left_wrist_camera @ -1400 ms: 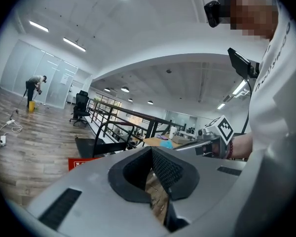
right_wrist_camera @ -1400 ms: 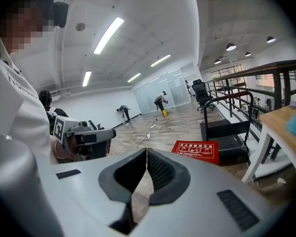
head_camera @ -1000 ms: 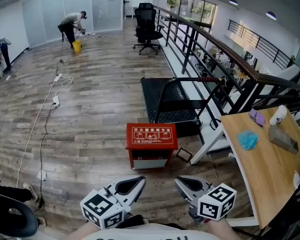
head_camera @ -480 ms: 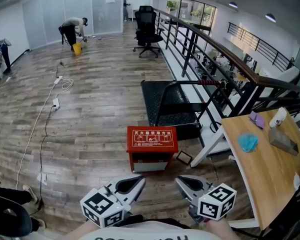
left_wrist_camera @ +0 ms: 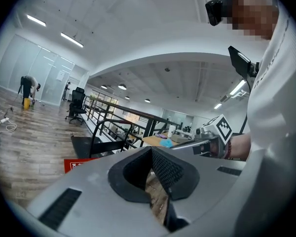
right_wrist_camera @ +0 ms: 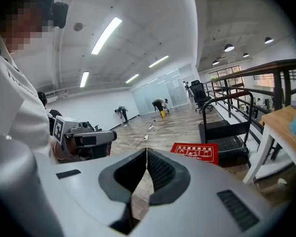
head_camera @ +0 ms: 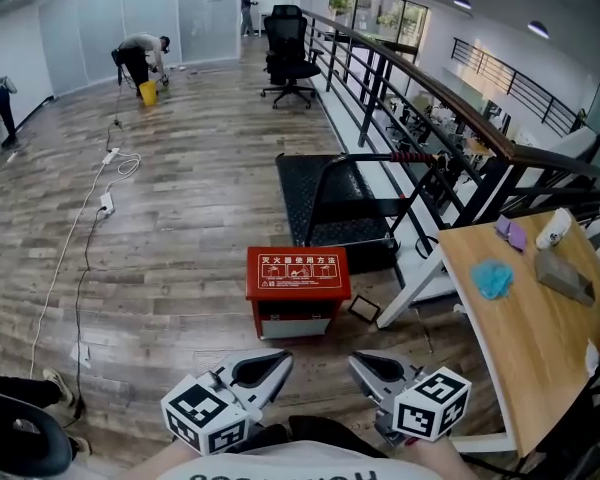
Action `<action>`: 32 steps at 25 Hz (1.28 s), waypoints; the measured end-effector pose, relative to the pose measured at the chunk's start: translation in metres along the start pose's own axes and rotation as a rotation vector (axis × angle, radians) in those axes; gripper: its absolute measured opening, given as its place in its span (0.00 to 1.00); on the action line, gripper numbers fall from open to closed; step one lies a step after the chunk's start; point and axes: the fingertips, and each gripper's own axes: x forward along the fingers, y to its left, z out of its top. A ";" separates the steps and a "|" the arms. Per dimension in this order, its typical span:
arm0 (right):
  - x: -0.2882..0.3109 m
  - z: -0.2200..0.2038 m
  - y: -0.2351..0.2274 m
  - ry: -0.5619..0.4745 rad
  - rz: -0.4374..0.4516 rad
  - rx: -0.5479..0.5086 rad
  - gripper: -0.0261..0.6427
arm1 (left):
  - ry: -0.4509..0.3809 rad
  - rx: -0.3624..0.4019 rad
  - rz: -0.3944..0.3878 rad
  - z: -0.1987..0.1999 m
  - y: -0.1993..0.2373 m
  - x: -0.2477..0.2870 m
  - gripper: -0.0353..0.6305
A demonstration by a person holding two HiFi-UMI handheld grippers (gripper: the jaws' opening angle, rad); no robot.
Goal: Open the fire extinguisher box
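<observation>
Compared with one second earlier, the fire extinguisher box [head_camera: 298, 273] sits slightly further left in the head view, while both grippers keep their place at the lower edge. Left gripper [left_wrist_camera: 151, 149]: jaws closed, ribbed pads meeting at the tips, nothing between them. Right gripper [right_wrist_camera: 147, 151]: jaws likewise pressed together and empty. Both grippers are held side by side, pointing toward the box, well short of it and touching nothing; each carries its marker cube nearest the person.

The box is red, with a white-printed lid lying flat and closed, and stands on the wooden floor [head_camera: 180, 258] straight ahead of the two grippers. Just right of the box, a small dark-framed square [head_camera: 365, 309] lies on the floor. Directly behind the box is a black platform cart [head_camera: 335, 203]. Further right of the box stands a wooden table [head_camera: 540, 348] bearing a blue cloth [head_camera: 495, 280]. Left of the box, a white cable [head_camera: 90, 218] trails across the floor. Far beyond the box are a black office chair [head_camera: 285, 53] and a stooping person [head_camera: 140, 53].
</observation>
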 end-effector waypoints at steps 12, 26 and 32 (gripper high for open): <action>0.000 0.018 -0.039 0.040 0.041 -0.013 0.06 | 0.015 -0.049 0.005 0.005 -0.002 0.046 0.06; 0.014 0.033 -0.097 0.090 0.113 -0.030 0.06 | 0.035 -0.037 0.090 0.008 0.018 0.096 0.06; 0.017 0.045 -0.119 0.121 0.147 -0.051 0.06 | 0.032 -0.061 0.146 0.013 0.024 0.115 0.06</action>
